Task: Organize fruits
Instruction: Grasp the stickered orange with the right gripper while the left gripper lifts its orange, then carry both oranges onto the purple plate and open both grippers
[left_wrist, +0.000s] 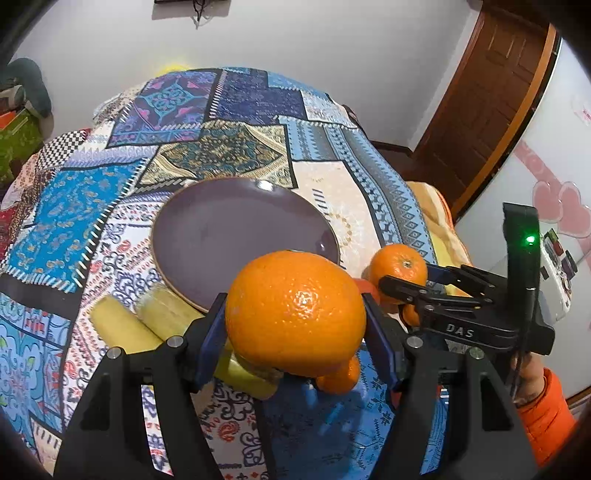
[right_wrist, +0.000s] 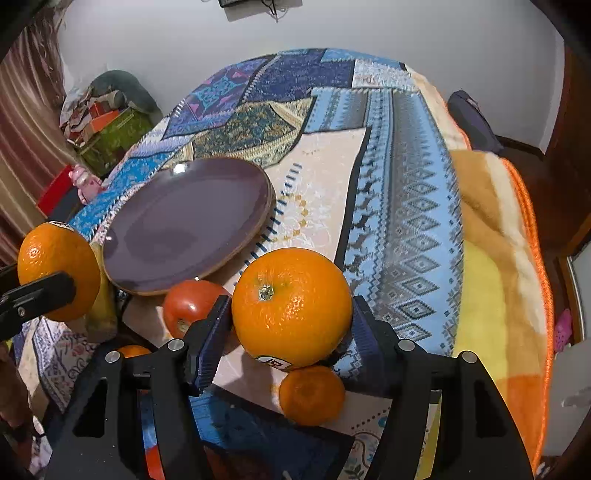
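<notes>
Oranges fill both grippers: left gripper (left_wrist: 295, 325) pinches a large orange (left_wrist: 295, 308), right gripper (right_wrist: 291, 325) pinches a stickered orange (right_wrist: 291, 306), both near the purple plate (left_wrist: 236, 229).

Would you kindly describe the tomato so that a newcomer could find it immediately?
Start at the round purple plate on the patchwork tablecloth. Just off its near rim, left of the large orange gripped in the right gripper, lies the glossy red tomato. It is the only red fruit; everything around it is orange or yellow.
</notes>
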